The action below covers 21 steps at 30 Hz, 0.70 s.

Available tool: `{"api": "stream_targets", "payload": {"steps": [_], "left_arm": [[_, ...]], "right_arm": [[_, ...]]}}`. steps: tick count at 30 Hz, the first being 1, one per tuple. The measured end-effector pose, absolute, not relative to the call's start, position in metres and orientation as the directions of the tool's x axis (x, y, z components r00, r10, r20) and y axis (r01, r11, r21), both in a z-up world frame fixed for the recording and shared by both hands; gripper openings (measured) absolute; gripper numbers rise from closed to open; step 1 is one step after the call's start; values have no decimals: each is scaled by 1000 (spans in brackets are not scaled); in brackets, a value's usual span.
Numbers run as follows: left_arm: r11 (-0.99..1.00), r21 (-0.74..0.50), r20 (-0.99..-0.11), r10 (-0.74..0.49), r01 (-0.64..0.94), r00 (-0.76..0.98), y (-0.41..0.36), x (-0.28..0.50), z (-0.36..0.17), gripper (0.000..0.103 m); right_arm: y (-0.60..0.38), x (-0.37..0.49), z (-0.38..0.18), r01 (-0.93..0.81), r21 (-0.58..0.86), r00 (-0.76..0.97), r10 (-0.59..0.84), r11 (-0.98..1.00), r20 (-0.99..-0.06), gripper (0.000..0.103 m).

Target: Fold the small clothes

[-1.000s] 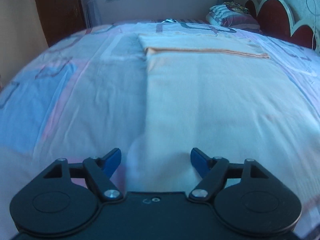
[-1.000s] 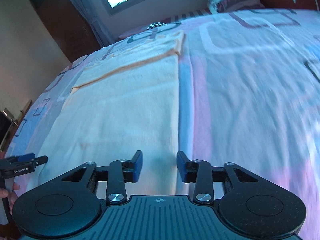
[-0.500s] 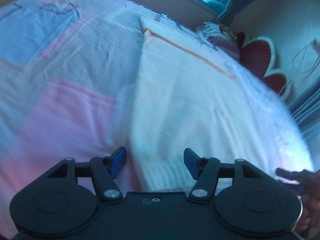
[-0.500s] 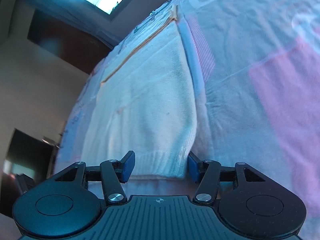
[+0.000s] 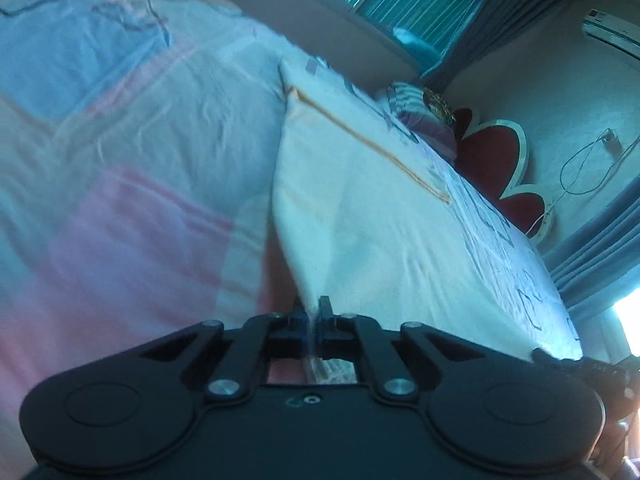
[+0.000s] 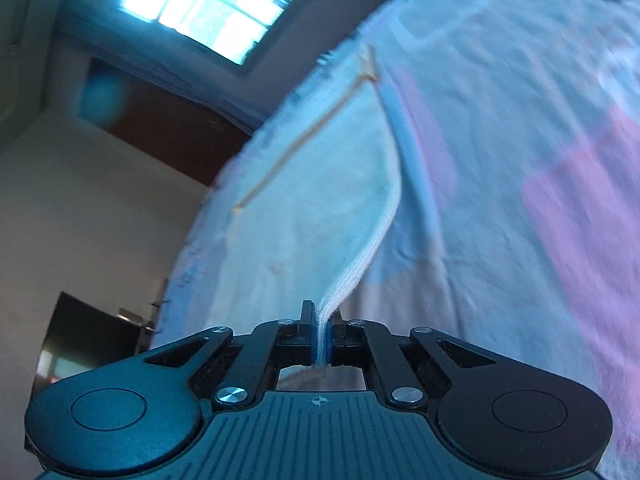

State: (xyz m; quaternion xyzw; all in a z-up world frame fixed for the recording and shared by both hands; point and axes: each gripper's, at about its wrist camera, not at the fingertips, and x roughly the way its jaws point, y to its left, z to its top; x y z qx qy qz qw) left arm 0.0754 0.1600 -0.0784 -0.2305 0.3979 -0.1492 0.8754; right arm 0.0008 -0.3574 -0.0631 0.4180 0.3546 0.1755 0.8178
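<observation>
A cream knit garment [image 5: 360, 200] with an orange stripe lies spread on the bed. My left gripper [image 5: 313, 320] is shut on its near left corner, and the cloth rises from the bed into the jaws. My right gripper [image 6: 319, 336] is shut on the ribbed hem at the near right corner of the garment [image 6: 320, 184], which is lifted off the bed there. The right gripper also shows at the right edge of the left wrist view [image 5: 592, 366].
The bed has a pink, blue and white patterned sheet [image 5: 120, 160]. A striped pillow [image 5: 424, 120] and a red scalloped headboard [image 5: 500, 160] are at the far end. A window [image 6: 208, 4] and a dark door [image 6: 152, 120] are beyond the bed.
Both grippers have closed on the garment's near corners; they were open around the hem half a second ago. The corners are now lifted from the bed.
</observation>
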Motion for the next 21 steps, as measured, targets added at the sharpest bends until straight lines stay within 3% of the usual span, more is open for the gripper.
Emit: {"api": "stream_targets", "payload": {"steps": [2,4,5,9,14,21], "left_arm": [[877,-476,-686,-412,58,600,157,81,-90,4],[876,-478,-682,-413,59,604,155,81,-91,4],[878,-476,-680,-408,57,609,155,82,-87,4],[860,-507,-618,-413,62,669,161,84,-64,3],[838,-536,-540,-435,103,721,159,120,-30,3],[841,-526,-501,-426,126,754,140,198,-1,3]], "right_arm": [[-360,2,-64,22,778,684,558,628,-470,4],[-355,13,-85,114,710,598,522,695,-608,4],[-354,15,-93,136,707,584,520,694,-623,4],[-357,13,-64,84,755,680,516,650,-520,4],[-352,41,-9,-24,717,751,486,696,-447,4],[-354,109,27,-60,681,786,455,730,-419,4]]}}
